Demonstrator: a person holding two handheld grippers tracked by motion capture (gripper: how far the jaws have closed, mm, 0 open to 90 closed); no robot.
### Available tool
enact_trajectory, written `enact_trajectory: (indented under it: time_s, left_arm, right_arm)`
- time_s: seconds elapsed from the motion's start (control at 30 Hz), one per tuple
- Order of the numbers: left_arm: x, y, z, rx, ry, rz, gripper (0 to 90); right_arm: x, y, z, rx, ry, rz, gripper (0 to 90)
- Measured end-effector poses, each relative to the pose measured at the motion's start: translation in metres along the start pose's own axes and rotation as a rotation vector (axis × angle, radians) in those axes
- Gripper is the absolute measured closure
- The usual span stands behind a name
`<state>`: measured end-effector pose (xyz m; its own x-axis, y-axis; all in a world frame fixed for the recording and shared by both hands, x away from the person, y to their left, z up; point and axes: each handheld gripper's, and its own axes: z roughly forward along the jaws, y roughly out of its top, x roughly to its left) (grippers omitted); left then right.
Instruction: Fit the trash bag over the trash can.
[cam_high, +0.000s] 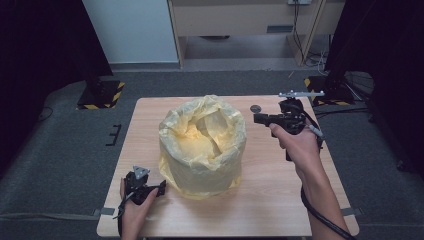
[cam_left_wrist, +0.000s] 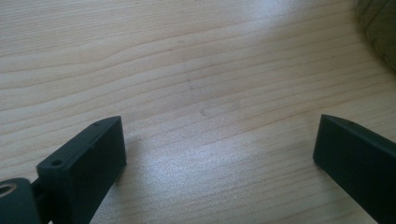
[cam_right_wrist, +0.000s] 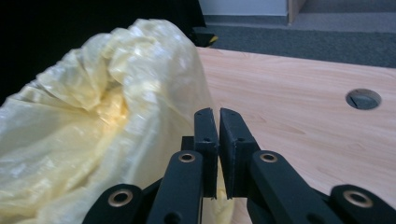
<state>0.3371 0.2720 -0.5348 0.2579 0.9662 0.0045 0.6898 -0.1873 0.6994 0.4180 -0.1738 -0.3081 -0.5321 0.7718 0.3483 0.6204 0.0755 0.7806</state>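
Yellow bag (cam_high: 202, 145): thin, crinkled, translucent plastic, draped over a round bin-like form at the centre of the surface (cam_high: 280, 200); its top is bunched, apparently not yet finished. Surface: pale wood-grain laminate, with a cable hole (cam_high: 256, 108) far right. Left claw (cam_high: 161, 187): near left, spread wide, empty. Right claw (cam_right_wrist: 218, 140): raised, far right of the bag, closed, empty.
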Motion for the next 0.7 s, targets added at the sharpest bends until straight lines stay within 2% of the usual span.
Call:
enact_trajectory:
  time_s: [0.1, 0.23, 0.4, 0.7]
  left_arm:
    - [0.0, 0.0, 0.0, 0.0, 0.0, 0.0, 1.8]
    - [0.0, 0.0, 0.0, 0.0, 0.001, 0.0, 1.8]
    - [0.0, 0.0, 0.0, 0.0, 0.001, 0.0, 1.7]
    - [0.0, 0.0, 0.0, 0.0, 0.002, 0.0, 1.8]
  right_arm:
    - [-0.009, -0.006, -0.001, 0.001, -0.019, 0.013, 81.4]
    - [-0.02, -0.014, -0.001, 0.019, -0.076, 0.015, 77.3]
    - [-0.033, -0.023, -0.003, 0.031, -0.118, 0.026, 69.5]
    - [-0.049, -0.041, -0.001, 0.055, -0.177, 0.045, 45.7]
